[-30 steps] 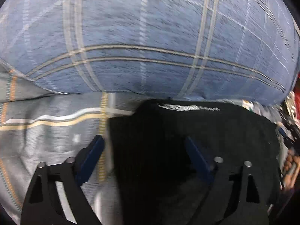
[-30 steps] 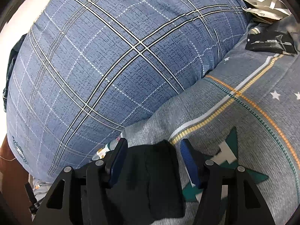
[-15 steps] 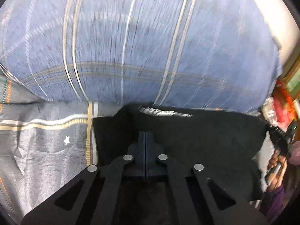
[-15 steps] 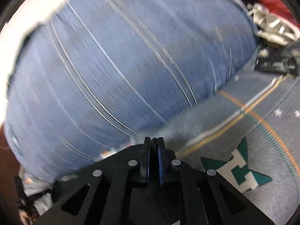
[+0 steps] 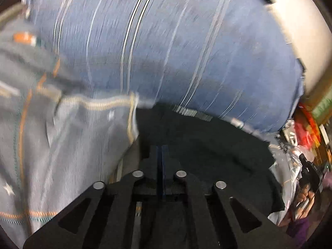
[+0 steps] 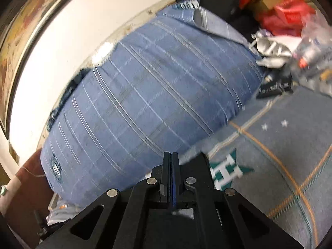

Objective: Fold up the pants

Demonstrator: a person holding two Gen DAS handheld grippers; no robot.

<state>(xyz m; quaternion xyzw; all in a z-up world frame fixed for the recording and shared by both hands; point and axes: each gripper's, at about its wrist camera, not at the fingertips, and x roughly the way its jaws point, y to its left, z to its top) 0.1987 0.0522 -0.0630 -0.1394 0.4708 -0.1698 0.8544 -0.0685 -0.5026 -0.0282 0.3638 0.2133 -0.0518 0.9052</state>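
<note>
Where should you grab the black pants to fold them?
Probably the near edge, pinched from the near side, slanting down. The black pants lie flat on the grey bedspread, so only a thin edge offers a hold, and their far edge sits against the blue pillow, leaving little room there.

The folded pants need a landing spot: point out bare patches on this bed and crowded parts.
Free: grey bedspread right of the blue pillow, around the green star. Also the rumpled grey stretch left of the black pants. Crowded: bags and wrappers in the far corner.
</note>
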